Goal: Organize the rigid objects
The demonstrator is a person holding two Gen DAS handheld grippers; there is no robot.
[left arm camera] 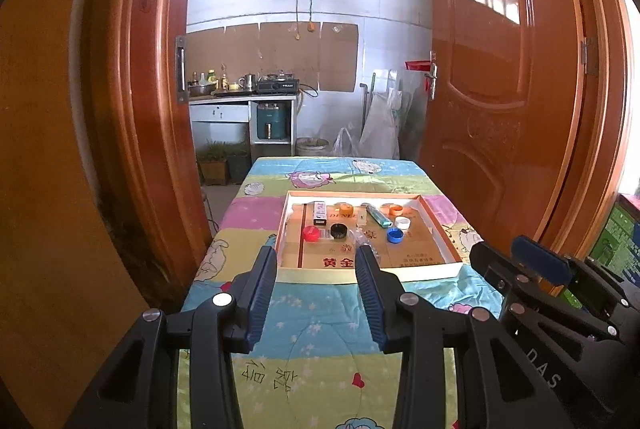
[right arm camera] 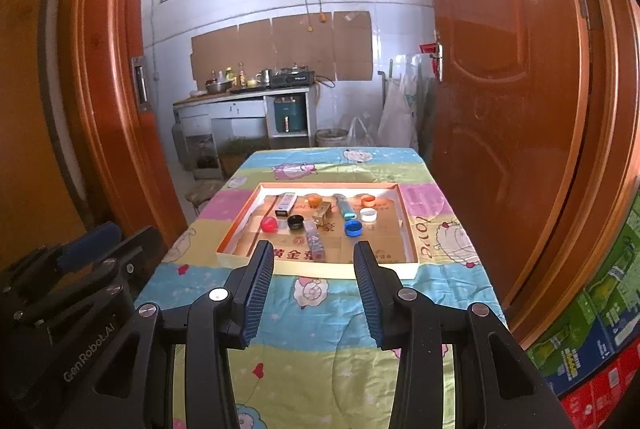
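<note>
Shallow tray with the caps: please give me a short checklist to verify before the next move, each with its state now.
1. Left claw empty, jaws apart: ok.
2. Right claw empty, jaws apart: ok.
3. Shallow tray lies flat on the cartoon cloth: ok.
4. Caps sit apart, so one can be taken alone: red cap, black cap, blue cap, white cap: ok.
5. Clear tube lies free of its neighbours: cannot tell.
6. Claws already over the tray: not ok, both are before its near edge.
</note>
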